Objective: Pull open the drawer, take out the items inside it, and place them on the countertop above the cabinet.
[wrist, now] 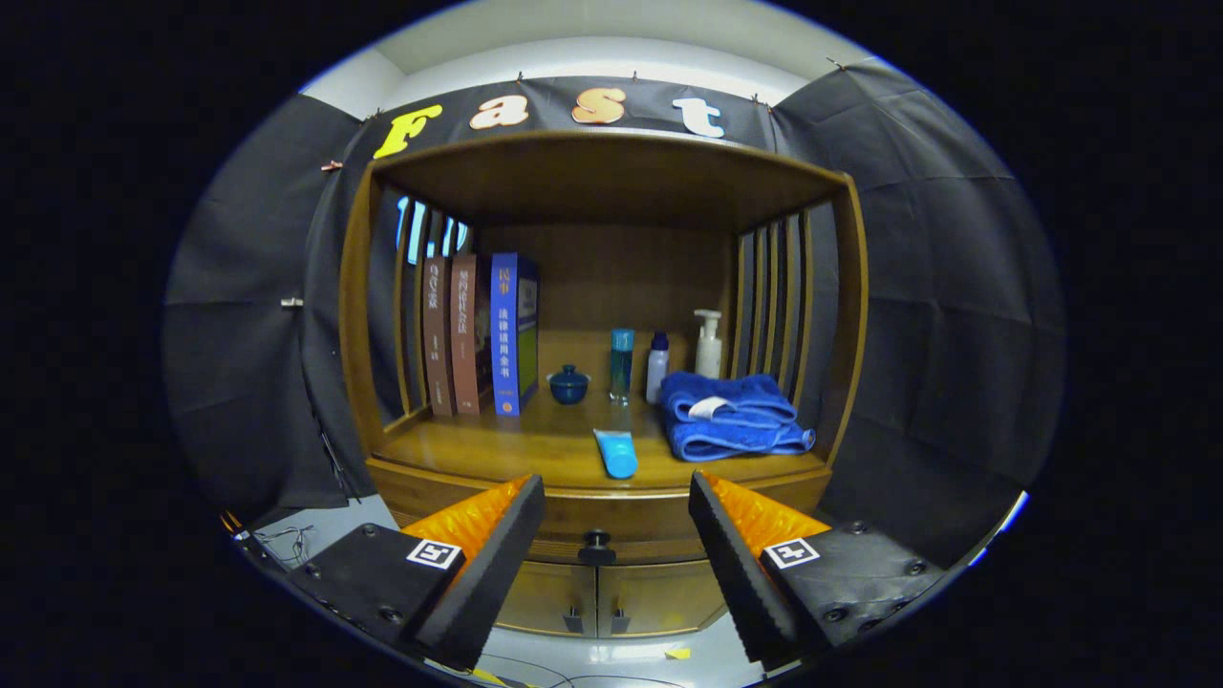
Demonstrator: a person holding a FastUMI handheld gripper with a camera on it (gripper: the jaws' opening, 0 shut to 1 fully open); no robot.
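Facing the wooden cabinet (602, 287) head-on, the gripper (616, 535) hangs with its two fingers spread wide apart and nothing held between them.

Going left to right across the countertop (535, 449): three upright books (478, 334) lean together at the left, two brown and one blue. Next comes a small dark blue lidded pot (568, 384), then a tall teal bottle (622, 363) and a smaller white bottle with a blue cap (656, 367) just beside it. A white pump dispenser (708, 344) stands behind a folded blue towel (731, 416) at the right. Nearer the front edge, between the pot and the towel, a light blue tube (616, 453) lies on its side, pointing toward the fingers.

Below the countertop, the drawer (611, 521) sits flush with the cabinet front, its dark round knob (596, 547) showing in the gap between the fingers and just beyond them. Under it are two cupboard doors (597, 597) with small handles.

As for progress, the scene fits two readings. With the drawer shut and its inside hidden, its contents may yet be in there. Equally, the tube lying loose near the front edge could be an item out of the drawer, with the drawer pushed shut again. The picture does not settle which, so no remaining work can be stated with confidence.
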